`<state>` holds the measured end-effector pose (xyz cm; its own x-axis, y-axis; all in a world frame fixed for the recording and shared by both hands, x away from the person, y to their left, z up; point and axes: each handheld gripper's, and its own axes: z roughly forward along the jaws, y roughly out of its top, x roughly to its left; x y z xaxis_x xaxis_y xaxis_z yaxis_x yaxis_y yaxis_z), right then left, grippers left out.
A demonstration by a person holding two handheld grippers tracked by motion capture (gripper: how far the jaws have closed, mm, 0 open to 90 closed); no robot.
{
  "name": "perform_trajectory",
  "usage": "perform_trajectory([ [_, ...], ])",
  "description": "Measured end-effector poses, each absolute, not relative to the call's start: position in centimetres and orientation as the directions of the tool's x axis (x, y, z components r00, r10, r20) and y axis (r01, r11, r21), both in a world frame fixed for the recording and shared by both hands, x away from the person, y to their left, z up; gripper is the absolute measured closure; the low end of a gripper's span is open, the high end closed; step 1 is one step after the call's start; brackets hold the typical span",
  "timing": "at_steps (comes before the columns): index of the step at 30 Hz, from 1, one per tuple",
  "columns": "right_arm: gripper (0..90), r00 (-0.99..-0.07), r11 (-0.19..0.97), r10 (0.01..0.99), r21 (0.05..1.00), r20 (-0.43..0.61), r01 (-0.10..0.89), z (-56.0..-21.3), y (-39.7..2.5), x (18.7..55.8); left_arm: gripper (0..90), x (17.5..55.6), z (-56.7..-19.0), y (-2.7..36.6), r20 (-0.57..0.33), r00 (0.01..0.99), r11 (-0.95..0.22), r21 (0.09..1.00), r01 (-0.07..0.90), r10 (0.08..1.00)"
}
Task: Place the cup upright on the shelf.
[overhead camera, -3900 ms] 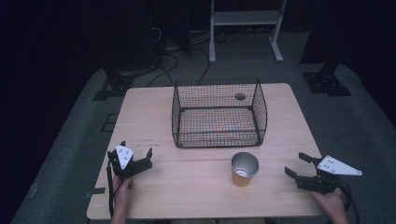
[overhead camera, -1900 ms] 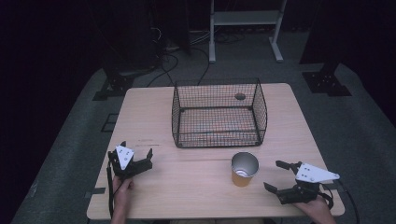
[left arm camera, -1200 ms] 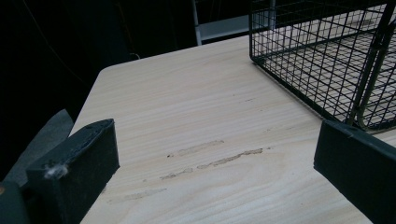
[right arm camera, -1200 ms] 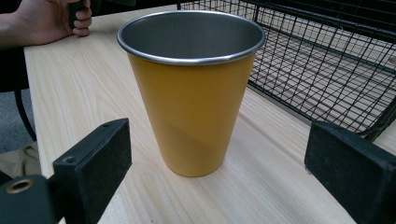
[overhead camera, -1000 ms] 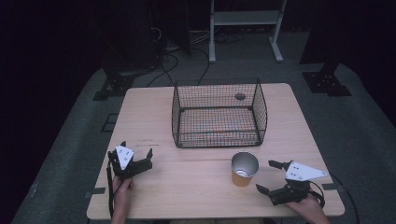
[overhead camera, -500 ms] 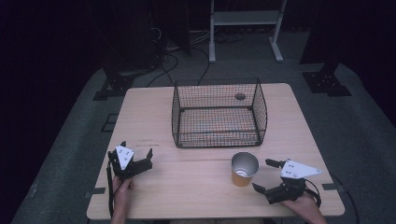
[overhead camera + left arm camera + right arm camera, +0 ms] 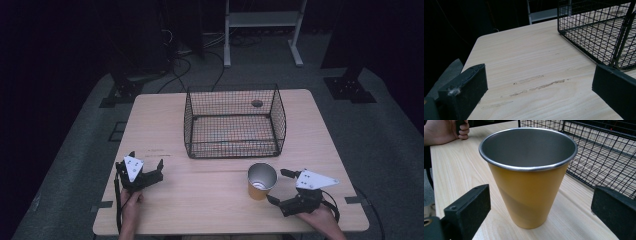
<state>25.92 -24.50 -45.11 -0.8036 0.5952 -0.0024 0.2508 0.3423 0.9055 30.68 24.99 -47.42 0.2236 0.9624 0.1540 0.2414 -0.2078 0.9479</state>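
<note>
the yellow cup [image 7: 261,181] with a steel inside stands upright and empty near the table's front edge.

Showing black grippers [image 7: 278,187] with blocky fingers [image 7: 466,207], grey three-cornered plates [image 7: 313,179], trailing black cables [image 7: 118,200].

High view looks down; both gripper views sit low, sharing the wire basket [image 7: 234,122].

Matt yellow cup [image 7: 529,195] with brushed-metal inside, on pale wood-grain table [image 7: 456,170].
</note>
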Motion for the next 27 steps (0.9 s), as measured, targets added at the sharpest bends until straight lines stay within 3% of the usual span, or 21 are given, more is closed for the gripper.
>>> perform_trajectory([
  [27,2.0,-0.805,0.346,0.594,0.906,-0.01,0.243,-45.2,-22.9,26.7,0.0,30.7,-47.4,25.0,0.154,0.224,-0.208,0.948,0.241,0.962],
])
